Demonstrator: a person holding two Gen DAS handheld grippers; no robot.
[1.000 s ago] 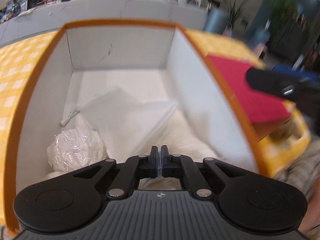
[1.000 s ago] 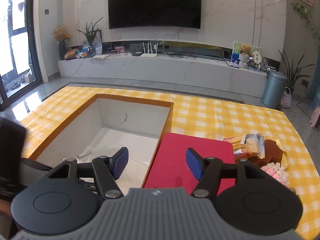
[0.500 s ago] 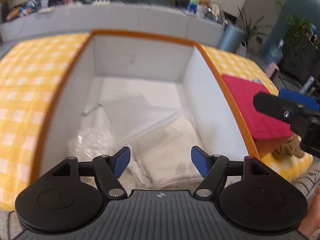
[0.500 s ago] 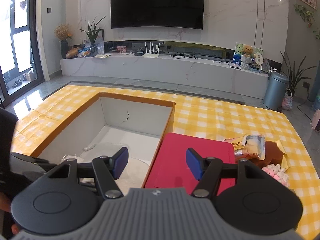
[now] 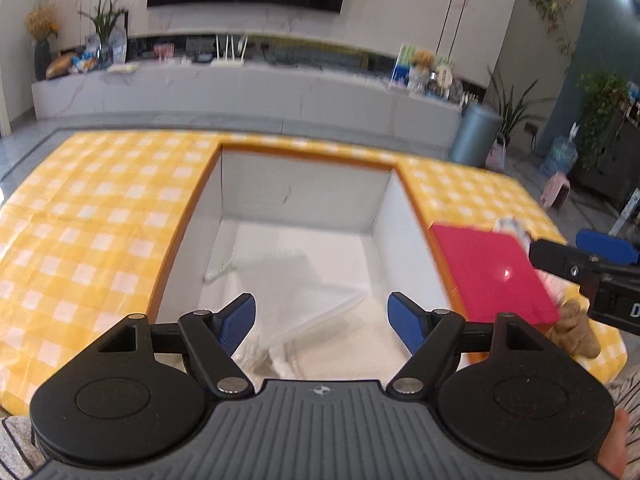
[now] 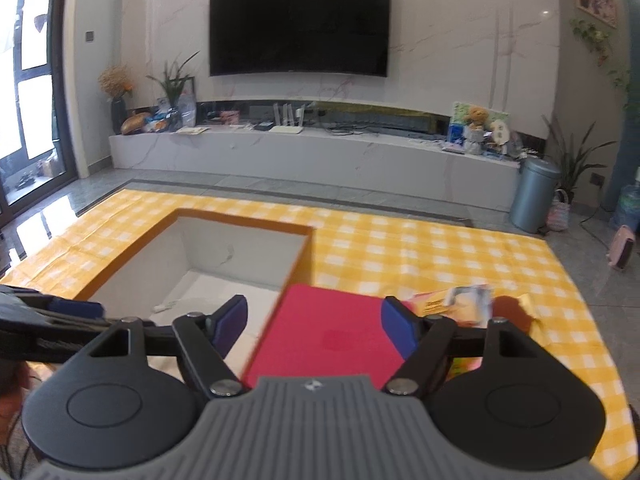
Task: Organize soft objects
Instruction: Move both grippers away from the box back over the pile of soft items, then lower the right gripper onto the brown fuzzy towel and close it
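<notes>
The left gripper (image 5: 322, 316) hangs over an open white box (image 5: 304, 196) with an orange rim, its jaws opening wide with nothing between them. Soft goods already lie inside: folded white cloth (image 5: 344, 344) and a crinkly clear bag (image 5: 304, 276). The right gripper (image 6: 312, 320), jaws also opening and empty, hovers above a flat red lid (image 6: 332, 340) on the yellow checked table (image 6: 420, 248). Beyond it wait a glossy snack packet (image 6: 464, 304) and a brown plush toy (image 5: 576, 332). A good next pick likely means reaching past the lid, pinching the plush toy by its bulk, and clearing the box wall before letting go.
</notes>
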